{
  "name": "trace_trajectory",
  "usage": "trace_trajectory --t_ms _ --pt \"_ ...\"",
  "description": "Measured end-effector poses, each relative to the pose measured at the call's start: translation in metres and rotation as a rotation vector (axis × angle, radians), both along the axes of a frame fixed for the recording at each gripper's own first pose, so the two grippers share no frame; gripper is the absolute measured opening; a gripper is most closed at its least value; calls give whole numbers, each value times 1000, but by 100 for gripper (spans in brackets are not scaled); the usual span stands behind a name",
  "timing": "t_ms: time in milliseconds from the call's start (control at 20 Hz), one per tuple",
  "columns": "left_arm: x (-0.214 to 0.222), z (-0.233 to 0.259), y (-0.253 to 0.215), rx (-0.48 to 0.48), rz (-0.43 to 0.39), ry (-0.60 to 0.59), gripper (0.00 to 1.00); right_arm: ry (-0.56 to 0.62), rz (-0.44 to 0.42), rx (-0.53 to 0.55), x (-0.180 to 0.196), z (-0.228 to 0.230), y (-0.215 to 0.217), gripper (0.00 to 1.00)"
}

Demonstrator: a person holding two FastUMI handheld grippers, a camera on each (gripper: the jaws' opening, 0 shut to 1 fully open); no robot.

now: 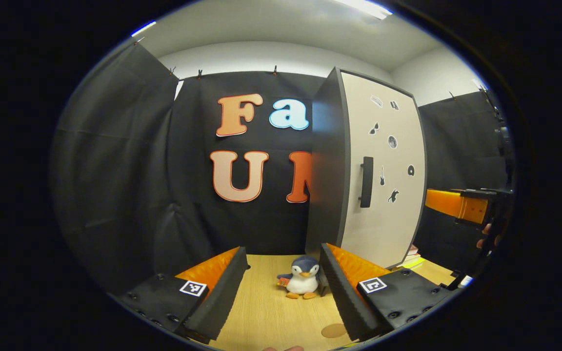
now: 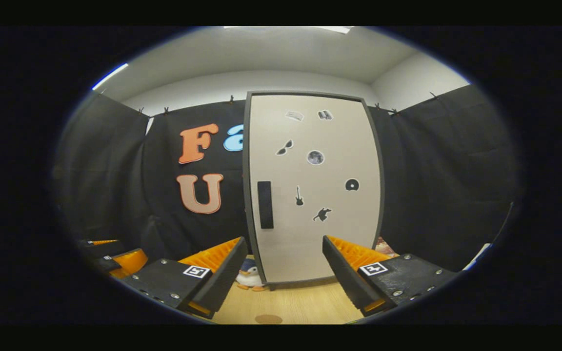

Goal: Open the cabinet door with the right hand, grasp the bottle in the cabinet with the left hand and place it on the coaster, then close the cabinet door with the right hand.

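Bottle hidden behind shut cabinet door (image 2: 312, 190), handle (image 2: 265, 204) on its left edge. Coaster (image 1: 333, 330) cut off at the near edge of wooden table (image 1: 271, 307). Left gripper (image 1: 283, 287) and right gripper (image 2: 283, 273) both spread, holding nothing. Penguin toy (image 1: 303, 278) beside the cabinet base.

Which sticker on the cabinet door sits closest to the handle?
The guitar sticker, just right of the handle at its height on the cabinet door; the others sit higher or farther right.
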State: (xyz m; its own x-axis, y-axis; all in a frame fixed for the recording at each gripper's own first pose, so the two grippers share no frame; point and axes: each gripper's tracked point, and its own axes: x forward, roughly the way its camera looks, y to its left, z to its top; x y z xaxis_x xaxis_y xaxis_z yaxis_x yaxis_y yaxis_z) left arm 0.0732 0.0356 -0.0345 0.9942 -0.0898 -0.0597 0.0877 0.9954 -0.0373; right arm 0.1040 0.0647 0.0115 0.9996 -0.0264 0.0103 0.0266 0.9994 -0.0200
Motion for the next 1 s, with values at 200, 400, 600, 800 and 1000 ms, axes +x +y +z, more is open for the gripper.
trace_trajectory --t_ms 200,400,600,800,1000 --pt "9 -9 24 26 49 22 98 4 51 29 52 5 19 96" --pt "23 -16 47 39 135 36 98 -13 92 19 108 12 29 96" --pt "40 -18 63 48 218 48 98 -4 122 22 158 10 31 96" --pt "49 -24 73 56 275 63 98 17 133 17 192 0 29 94" --pt "50 -30 77 60 308 85 98 17 147 39 208 -4 32 83"
